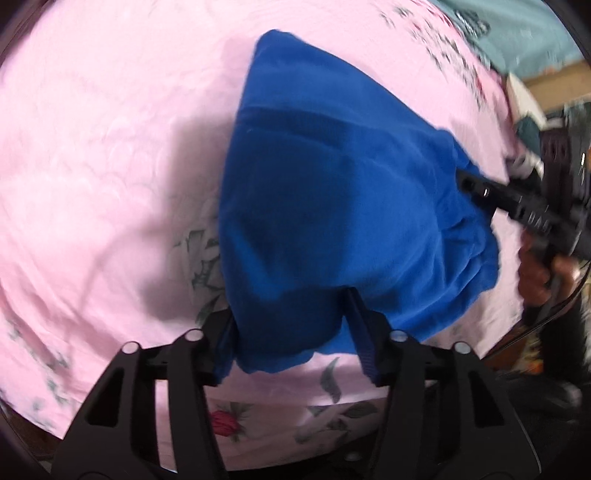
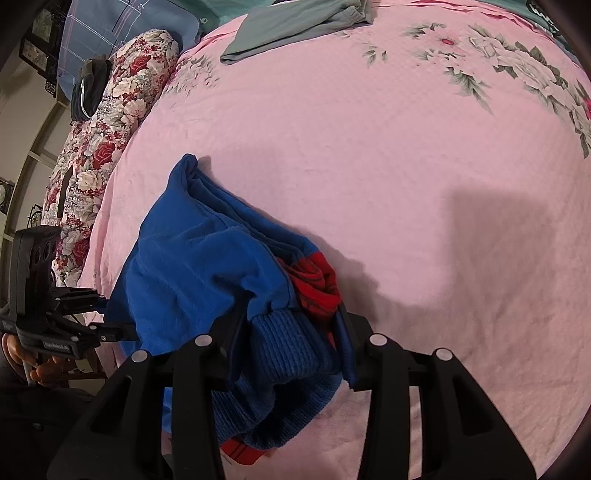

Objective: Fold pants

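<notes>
The blue pants (image 1: 332, 192) lie partly folded on the pink bedspread (image 1: 92, 147). In the left wrist view my left gripper (image 1: 291, 332) has blue cloth bunched between its fingers, lifted a little off the bed. My right gripper (image 1: 476, 184) comes in from the right and touches the pants' right edge. In the right wrist view my right gripper (image 2: 291, 325) holds the ribbed blue waistband (image 2: 288, 350), with red lining (image 2: 317, 280) showing. The pants (image 2: 192, 266) stretch left to my left gripper (image 2: 107, 314).
A floral bolster (image 2: 107, 122) lies along the bed's left edge with a dark item (image 2: 88, 88) on it. Grey-green folded clothing (image 2: 291, 26) lies at the far end. A floral print (image 2: 517, 66) marks the bedspread (image 2: 406, 166).
</notes>
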Available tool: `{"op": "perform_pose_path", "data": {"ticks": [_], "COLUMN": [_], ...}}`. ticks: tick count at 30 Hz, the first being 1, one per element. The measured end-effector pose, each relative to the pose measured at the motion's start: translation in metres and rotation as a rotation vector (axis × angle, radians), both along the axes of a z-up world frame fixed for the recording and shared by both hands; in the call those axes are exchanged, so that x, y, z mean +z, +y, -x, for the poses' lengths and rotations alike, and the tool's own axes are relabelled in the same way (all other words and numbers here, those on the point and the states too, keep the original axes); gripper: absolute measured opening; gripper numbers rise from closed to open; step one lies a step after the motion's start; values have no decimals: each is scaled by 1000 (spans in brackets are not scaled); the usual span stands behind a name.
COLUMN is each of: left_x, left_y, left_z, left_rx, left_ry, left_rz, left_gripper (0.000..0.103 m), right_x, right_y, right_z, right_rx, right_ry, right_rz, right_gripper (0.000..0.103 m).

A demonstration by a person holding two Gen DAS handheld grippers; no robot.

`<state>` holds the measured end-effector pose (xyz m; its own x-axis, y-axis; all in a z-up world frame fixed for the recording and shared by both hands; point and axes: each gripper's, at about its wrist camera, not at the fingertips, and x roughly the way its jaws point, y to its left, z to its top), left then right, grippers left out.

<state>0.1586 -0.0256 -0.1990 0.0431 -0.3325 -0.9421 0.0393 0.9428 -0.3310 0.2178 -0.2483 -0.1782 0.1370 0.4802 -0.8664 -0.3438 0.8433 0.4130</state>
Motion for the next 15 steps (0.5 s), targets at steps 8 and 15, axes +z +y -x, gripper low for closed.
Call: {"op": "perform_pose_path", "data": {"ticks": [8, 15], "left_x": [14, 19], "left_y": [-16, -10], "left_z": [-6, -3], "left_rx": [-73, -93], "left_ry": [-44, -70], "left_rz": [-99, -66], "left_gripper": [38, 32], "right_x": [2, 15], "right_y": [4, 20], "right_z": [-1, 5], "right_rx": [10, 21], "right_ry": [1, -47], "right_rz": [26, 135], "right_gripper": [42, 37]}}
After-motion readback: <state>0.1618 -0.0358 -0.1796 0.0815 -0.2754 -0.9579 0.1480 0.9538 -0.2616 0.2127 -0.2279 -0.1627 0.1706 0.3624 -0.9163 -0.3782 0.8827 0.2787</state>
